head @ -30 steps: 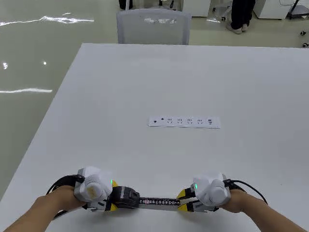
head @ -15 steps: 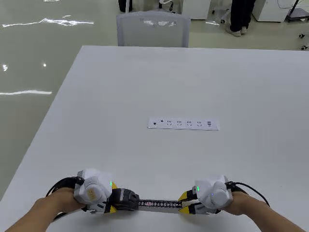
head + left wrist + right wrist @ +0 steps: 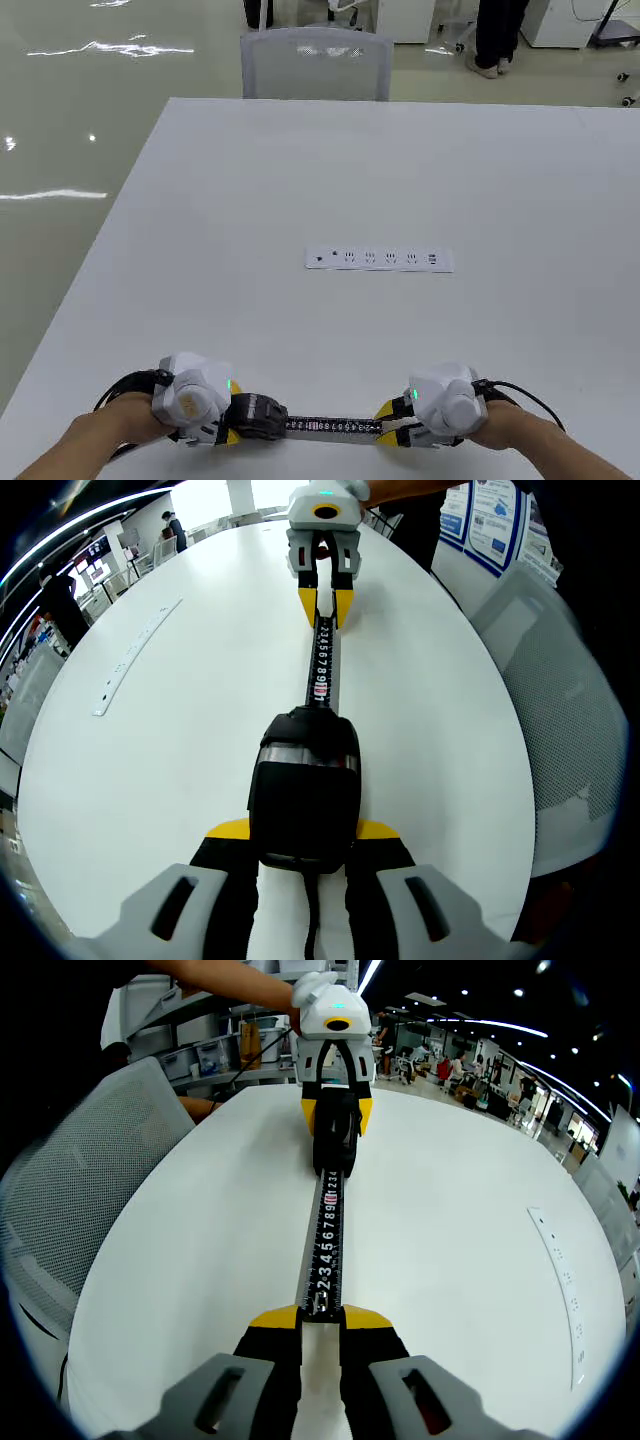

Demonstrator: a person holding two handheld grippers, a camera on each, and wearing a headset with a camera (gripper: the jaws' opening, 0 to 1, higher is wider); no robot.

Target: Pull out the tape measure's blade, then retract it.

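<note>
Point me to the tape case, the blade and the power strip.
tape case [image 3: 305, 800]: left gripper view, top of the black housing.
blade [image 3: 326, 1245]: right gripper view, printed numbers mid-span.
power strip [image 3: 378, 259]: head view, middle sockets.

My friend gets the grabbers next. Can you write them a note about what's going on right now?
Now: the left tool is shut on the case, near the front edge of the table. The right tool is shut on the tip of the blade.
Done: blade pulled out a short way, straight between the tools.
Left: pull more if needed, then let the blade retract into the case.
</note>
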